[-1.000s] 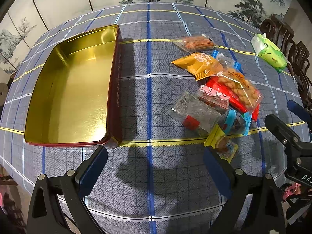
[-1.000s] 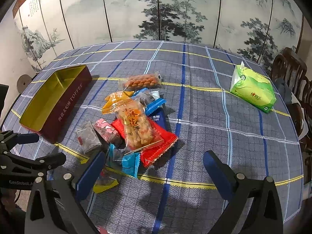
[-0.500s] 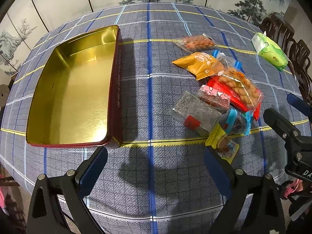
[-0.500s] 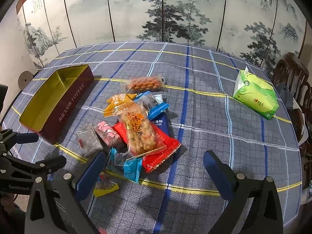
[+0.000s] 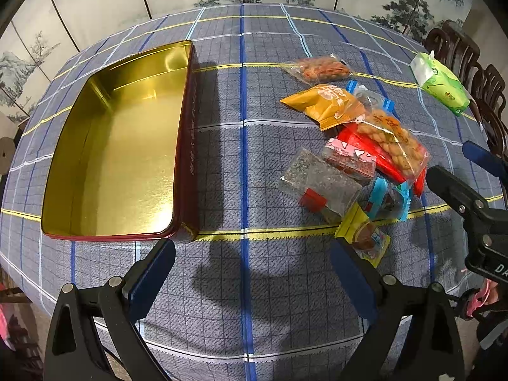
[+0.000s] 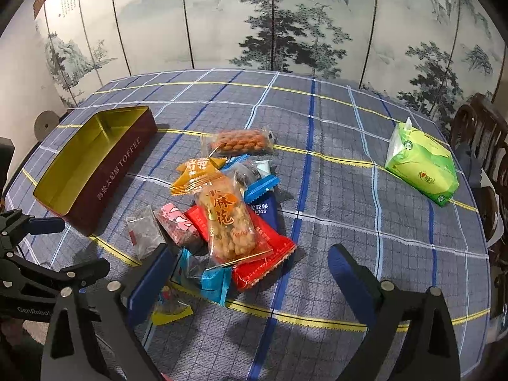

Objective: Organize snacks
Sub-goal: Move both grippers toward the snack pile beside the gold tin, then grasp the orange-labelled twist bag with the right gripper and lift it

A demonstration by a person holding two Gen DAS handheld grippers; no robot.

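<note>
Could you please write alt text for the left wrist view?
An empty gold-lined tin sits left on a plaid tablecloth, apart from a pile of snack packets at right. The open left gripper hovers in the foreground, holding nothing.

Gold-lined maroon tin [image 5: 114,146], blue-grey plaid tablecloth [image 5: 247,165], red packet [image 6: 263,254], green tissue pack [image 6: 422,165].

A folding screen [image 6: 285,22] painted with misty pines and mountains stands behind the worktop [image 6: 333,127], draped in grey-blue plaid cloth. Dark carved wooden chairs [image 6: 479,127] sit alongside.
</note>
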